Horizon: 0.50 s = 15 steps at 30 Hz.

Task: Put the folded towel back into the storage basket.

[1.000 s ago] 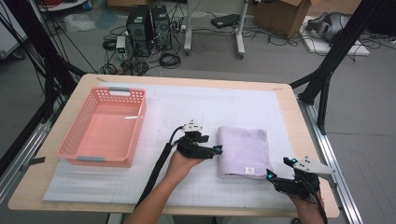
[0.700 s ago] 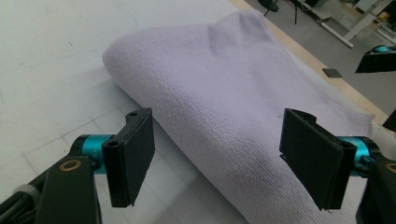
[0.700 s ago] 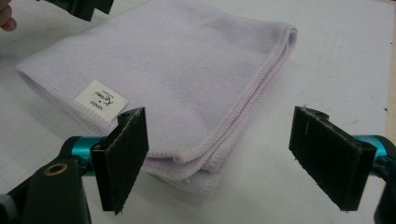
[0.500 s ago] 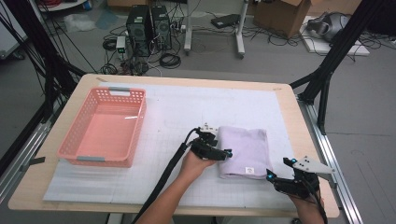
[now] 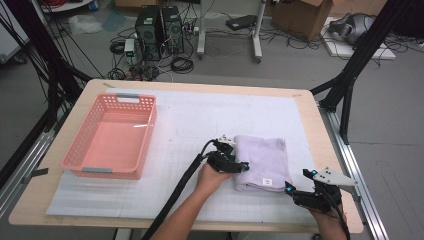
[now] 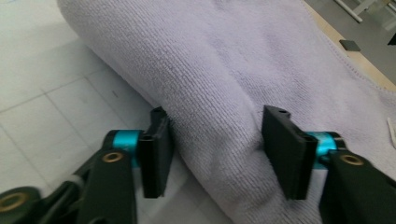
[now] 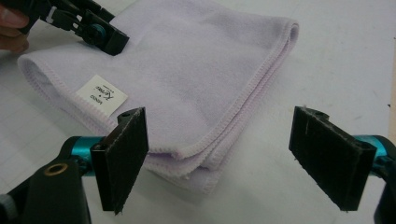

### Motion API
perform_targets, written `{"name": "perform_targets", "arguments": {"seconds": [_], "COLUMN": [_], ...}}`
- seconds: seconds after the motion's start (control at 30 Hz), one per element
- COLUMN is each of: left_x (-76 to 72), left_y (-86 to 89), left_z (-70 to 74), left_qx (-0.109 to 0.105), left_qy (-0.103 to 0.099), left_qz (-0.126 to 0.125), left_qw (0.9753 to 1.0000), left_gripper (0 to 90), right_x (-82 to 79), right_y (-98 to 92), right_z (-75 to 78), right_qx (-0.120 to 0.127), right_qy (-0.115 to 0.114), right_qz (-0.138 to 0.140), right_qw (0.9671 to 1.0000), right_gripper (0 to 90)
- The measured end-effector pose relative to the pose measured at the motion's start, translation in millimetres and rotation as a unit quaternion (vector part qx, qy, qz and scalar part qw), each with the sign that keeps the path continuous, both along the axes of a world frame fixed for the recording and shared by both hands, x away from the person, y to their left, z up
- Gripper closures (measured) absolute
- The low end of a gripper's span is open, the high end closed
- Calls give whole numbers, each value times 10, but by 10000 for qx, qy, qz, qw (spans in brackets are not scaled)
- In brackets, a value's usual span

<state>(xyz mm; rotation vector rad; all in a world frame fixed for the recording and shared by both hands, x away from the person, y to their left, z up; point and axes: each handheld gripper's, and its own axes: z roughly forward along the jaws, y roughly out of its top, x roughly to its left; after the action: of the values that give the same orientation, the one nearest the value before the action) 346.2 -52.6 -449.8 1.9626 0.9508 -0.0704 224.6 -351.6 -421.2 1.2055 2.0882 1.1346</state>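
Folded pale-lilac terry towel (image 5: 262, 162) lies on the white gridded mat (image 5: 200, 115) over the wooden counter (image 5: 90, 90), right of centre, its long axis running away from the person, w/ the salmon-pink plastic basket (image 5: 111, 135) well apart to the left. Left gripper (image 5: 240, 165) sits at the towel's left folded edge; in the left gripper view (image 6: 215, 149) its jaws stand apart w/ the rounded fold bulging between them, one jaw touching or nearly touching the cloth, not yet pinched. Right gripper (image 5: 292, 189) hovers just off the towel's near-right corner, jaws wide apart and holding nothing; in the right gripper view (image 7: 215, 163) the stitched corner of the stacked layers lies straight ahead, between the jaws but a bit beyond them. So the left is the nearer one; judging by that, next move is prob. closing on the fold, while the right needs a short push fwd. White sewn label (image 7: 102, 94) near the towel's front edge has small dark print, too blurred to read for sure
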Motion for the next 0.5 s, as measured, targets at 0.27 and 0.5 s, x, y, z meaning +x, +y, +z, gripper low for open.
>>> {"name": "perform_targets", "arguments": {"seconds": [0.27,0.5], "left_x": [-21,-77], "left_y": [55,123], "left_z": [-34,14], "left_qx": [-289,-479], "left_qy": [-184,-227], "left_qz": [-102,-51], "left_qw": [9994,9986], "left_gripper": [708,728], "right_x": [-2,-12], "right_y": [-19,-29], "right_z": [3,10], "right_qx": [21,52], "right_qy": [7,-3], "right_qz": [-29,-27], "right_qw": [10000,10000], "right_gripper": [185,185]}}
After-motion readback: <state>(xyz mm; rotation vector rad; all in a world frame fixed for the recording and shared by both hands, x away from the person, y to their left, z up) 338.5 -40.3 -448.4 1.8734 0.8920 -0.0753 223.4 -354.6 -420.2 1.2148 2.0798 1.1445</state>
